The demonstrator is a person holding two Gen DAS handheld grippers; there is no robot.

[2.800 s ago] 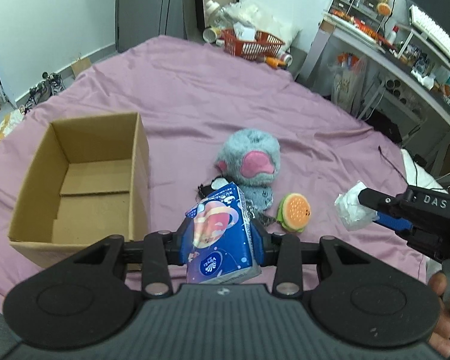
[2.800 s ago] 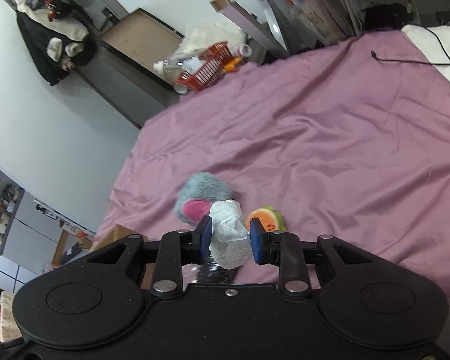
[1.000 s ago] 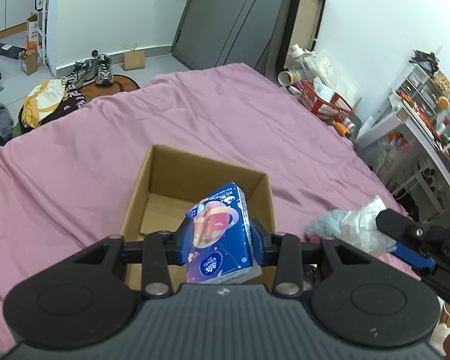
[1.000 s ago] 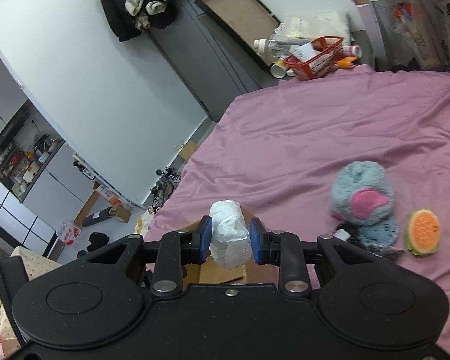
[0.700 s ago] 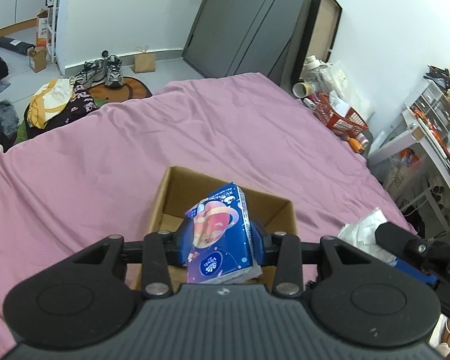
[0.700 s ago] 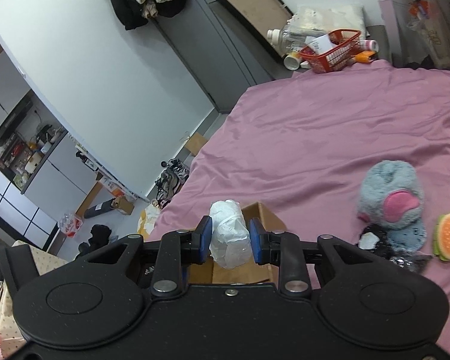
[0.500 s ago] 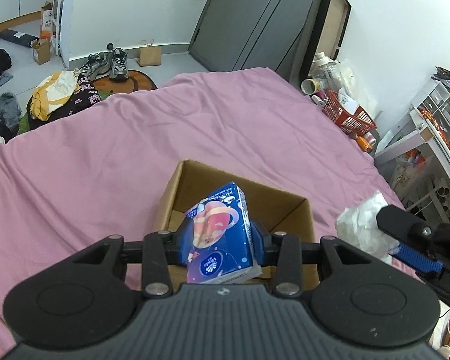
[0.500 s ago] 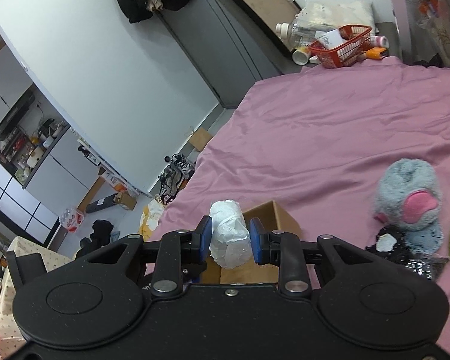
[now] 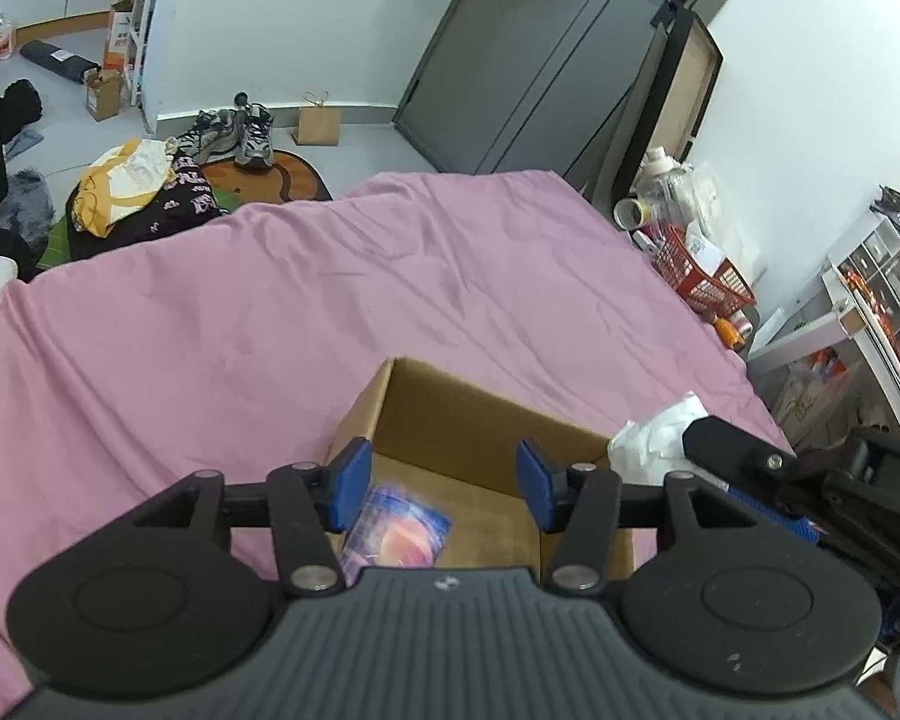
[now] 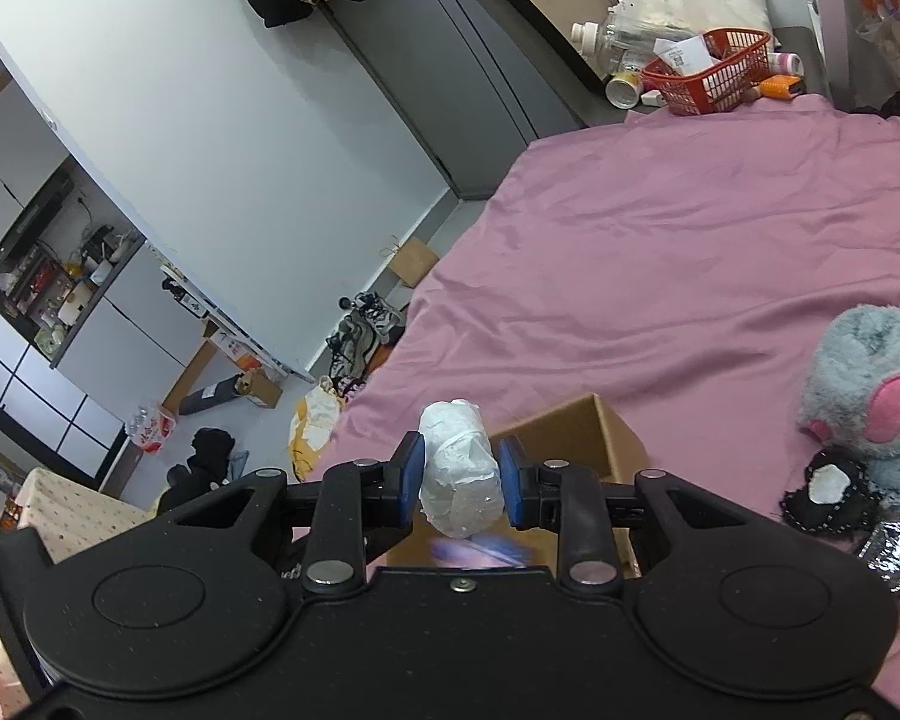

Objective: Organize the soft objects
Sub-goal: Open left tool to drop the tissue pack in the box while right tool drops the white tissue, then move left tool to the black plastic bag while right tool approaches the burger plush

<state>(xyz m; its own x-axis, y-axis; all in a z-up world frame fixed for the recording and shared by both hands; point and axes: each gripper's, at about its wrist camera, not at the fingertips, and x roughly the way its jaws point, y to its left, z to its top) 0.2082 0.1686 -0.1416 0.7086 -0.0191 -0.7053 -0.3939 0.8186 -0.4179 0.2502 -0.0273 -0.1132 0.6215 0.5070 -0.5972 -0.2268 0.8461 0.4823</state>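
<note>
Cardboard box (image 9: 486, 420) holds one item, three wait
Blue packet (image 9: 399, 540) lies inside under the spread left claw (image 9: 444, 483); right claw (image 10: 459, 474) grips white wad (image 10: 459, 468); grey plush (image 10: 864, 378) at frame right waits on the bed (image 10: 690, 240)

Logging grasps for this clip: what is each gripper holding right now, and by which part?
The left gripper is open and holds nothing. The right gripper is shut on the white tissue wad, pinched across its middle.
</note>
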